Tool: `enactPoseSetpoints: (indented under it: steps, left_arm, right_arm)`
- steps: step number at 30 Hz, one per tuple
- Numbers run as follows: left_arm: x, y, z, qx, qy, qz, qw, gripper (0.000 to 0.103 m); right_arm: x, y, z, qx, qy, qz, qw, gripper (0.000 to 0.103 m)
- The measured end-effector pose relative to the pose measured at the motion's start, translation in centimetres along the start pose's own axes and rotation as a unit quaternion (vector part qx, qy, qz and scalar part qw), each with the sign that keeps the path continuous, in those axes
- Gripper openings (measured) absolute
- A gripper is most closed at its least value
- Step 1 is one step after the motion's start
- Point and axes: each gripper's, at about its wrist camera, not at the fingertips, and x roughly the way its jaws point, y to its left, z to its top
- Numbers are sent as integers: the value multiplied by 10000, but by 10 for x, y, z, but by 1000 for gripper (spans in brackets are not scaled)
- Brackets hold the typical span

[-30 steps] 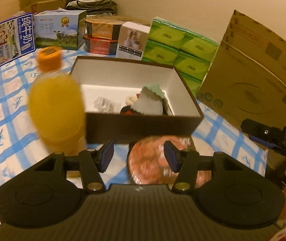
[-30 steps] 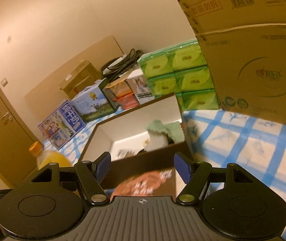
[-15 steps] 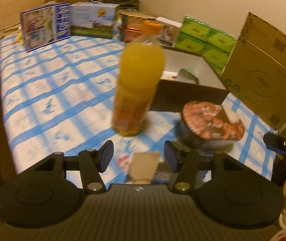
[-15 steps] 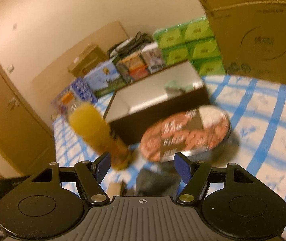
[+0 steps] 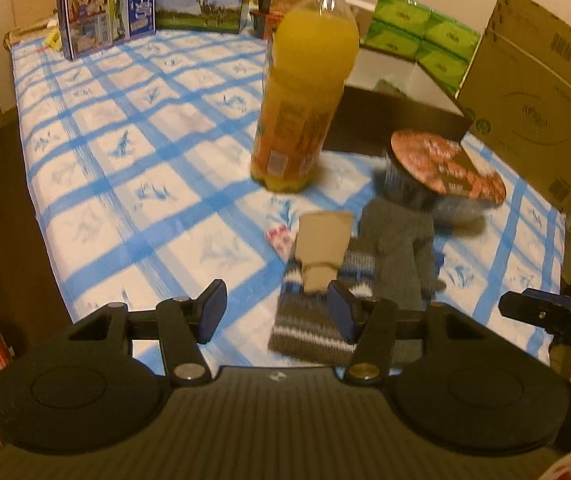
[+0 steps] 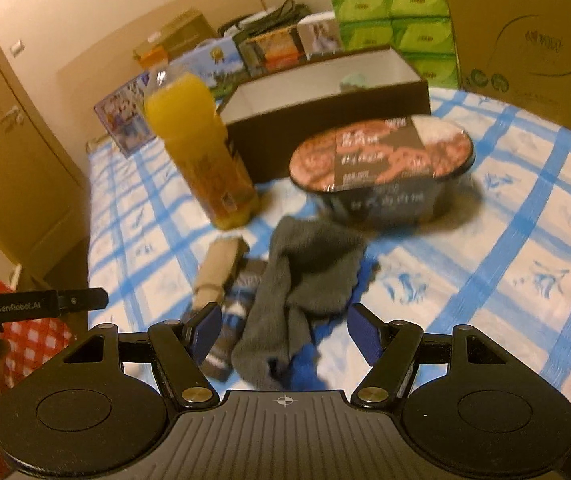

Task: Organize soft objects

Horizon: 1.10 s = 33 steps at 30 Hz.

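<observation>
Both grippers hang over the near edge of the bench with the blue-checked white cloth [image 5: 133, 128], jaws parted and holding nothing. The left gripper [image 5: 275, 312] hovers above the striped grey-and-white knitted sock [image 5: 305, 320] and the folded tan cloth [image 5: 321, 240]. The right gripper [image 6: 281, 334] hovers above the crumpled grey sock [image 6: 301, 272]. Behind them stand the orange juice bottle [image 5: 305, 92], the dark noodle bowl with the red lid [image 6: 381, 164] and the open dark cardboard box with a white inside [image 6: 325, 96].
</observation>
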Motion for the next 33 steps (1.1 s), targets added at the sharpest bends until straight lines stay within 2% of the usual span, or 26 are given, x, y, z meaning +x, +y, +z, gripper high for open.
enactPoseSetpoints:
  steps: [4, 7, 11, 18, 21, 22, 23, 24, 33]
  left_arm:
    - [7, 0, -11, -9, 189, -30, 9998, 52]
    - [11, -2, -17, 20, 271, -45, 9996, 52]
    - [14, -6, -20, 113, 311, -74, 9994, 52]
    - [26, -10, -24, 171, 458, -82, 9988, 52]
    - [32, -10, -25, 180, 545, -70, 9983, 52]
    - [34, -10, -26, 185, 562, -68, 9982, 52]
    - [35, -9, -26, 195, 576, -67, 9981, 52]
    - [36, -9, -27, 199, 584, -67, 9981, 52]
    - [38, -9, -25, 210, 552, -90, 9982, 52]
  right_arm:
    - [11, 10, -13, -307, 288, 159, 9990, 69]
    - [24, 19, -24, -652, 448, 102, 9968, 69]
    - [39, 25, -34, -962, 542, 26, 9939, 61]
    - [61, 31, -42, -1476, 682, -120, 9866, 54]
    - [69, 32, -45, -1666, 751, -176, 9830, 41]
    - [72, 32, -45, -1686, 774, -187, 9825, 31]
    - [74, 31, -45, -1679, 802, -176, 9824, 14]
    - [75, 28, -43, -1648, 818, -156, 9828, 4]
    - [19, 6, 3, -948, -253, 29, 9952, 2]
